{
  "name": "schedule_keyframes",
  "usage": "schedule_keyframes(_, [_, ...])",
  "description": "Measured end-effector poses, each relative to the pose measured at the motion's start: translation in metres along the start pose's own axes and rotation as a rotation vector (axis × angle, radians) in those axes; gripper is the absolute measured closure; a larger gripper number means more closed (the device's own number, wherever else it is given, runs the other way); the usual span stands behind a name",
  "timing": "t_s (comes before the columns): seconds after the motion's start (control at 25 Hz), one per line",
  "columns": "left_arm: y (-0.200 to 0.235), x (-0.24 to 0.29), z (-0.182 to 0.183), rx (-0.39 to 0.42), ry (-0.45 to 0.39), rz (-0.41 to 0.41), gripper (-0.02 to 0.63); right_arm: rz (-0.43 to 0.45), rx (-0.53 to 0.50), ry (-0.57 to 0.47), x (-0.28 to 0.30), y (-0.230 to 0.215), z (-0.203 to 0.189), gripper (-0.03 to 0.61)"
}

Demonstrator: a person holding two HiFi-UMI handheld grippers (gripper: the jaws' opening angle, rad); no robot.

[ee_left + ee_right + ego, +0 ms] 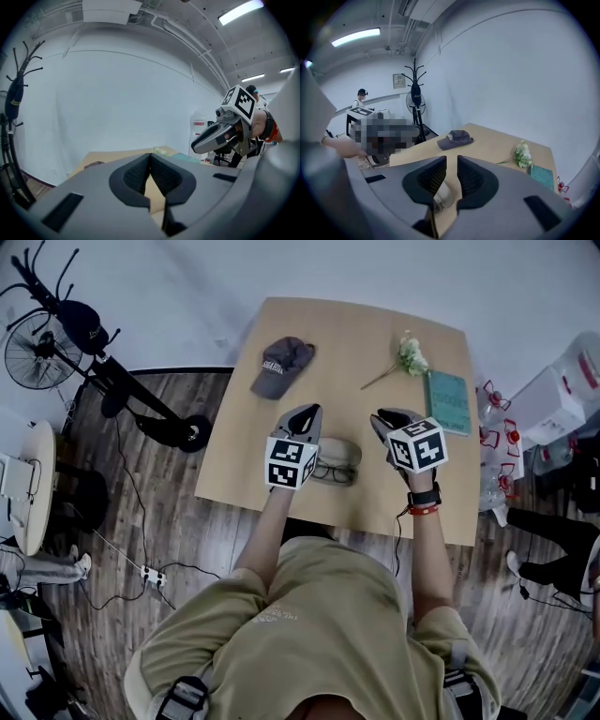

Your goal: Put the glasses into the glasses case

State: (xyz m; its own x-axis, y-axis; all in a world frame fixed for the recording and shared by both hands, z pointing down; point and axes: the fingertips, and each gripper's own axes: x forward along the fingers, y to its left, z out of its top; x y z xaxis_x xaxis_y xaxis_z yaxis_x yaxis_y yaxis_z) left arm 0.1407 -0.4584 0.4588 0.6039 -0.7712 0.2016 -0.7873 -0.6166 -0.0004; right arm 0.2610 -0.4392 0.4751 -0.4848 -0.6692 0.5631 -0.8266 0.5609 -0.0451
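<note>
Glasses (333, 472) lie on the wooden worktop (375, 343), outside the pale glasses case (342, 450), along its near side and just beside it; whether the two touch cannot be told. The left claw (150, 157) is held over the worktop just left of the case, its pads pressed together at the tips with nothing between them. The right claw (451, 161) is held just right of the case, its pads standing a narrow gap apart and pinching nothing; the pale case shows below through that gap. Farther back on the worktop a dark cap (279, 365) lies at the left, a sprig of white flowers (408, 357) at the right, and a teal book (447, 401) by the right edge.
</note>
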Motion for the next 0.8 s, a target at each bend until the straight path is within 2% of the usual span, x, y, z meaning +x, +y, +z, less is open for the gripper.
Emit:
schedule_keyframes(0.2, [-0.002, -0.003, 0.008, -0.027, -0.019, -0.006, 0.591, -0.087, 0.033, -0.150, -0.011, -0.003, 0.017, 0.525])
schedule_keyframes(0.36, [-0.003, -0.005, 0.015, -0.016, -0.043, -0.003, 0.591, -0.175, 0.084, -0.251, -0.020, -0.009, 0.023, 0.549])
schedule_keyframes(0.8, [0.001, -0.019, 0.024, 0.029, -0.092, 0.040, 0.591, -0.313, 0.164, -0.368, -0.037, -0.004, 0.017, 0.563])
